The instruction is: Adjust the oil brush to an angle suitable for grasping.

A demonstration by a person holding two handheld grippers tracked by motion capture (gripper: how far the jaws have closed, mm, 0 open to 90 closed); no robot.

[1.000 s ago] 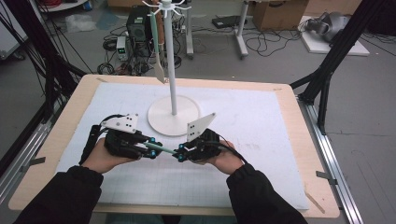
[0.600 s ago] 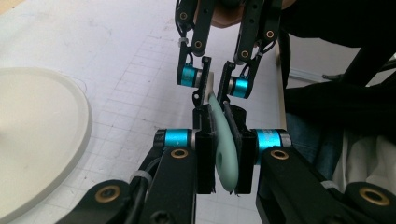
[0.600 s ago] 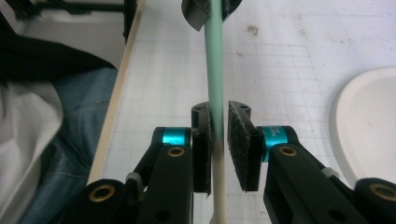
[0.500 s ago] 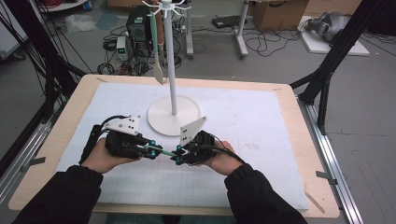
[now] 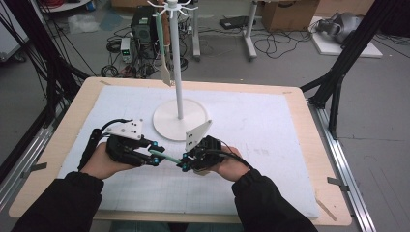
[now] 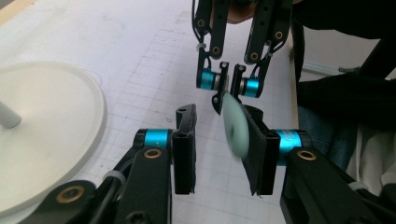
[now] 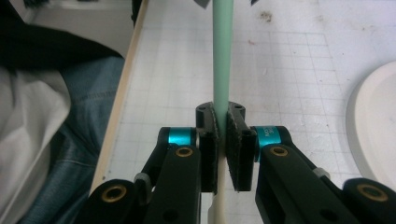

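Right now the right gripper [image 7: 223, 144] is clamped on a green-handled utensil [image 7: 222, 56] held just above the white mat [image 5: 270, 125], while the left gripper [image 6: 219, 149] has just been opening, its jaws parted around the handle's end.

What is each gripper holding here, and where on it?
The right gripper clamps the green handle of a utensil partway along. The left gripper, jaws just opening, no longer grips the handle's end.
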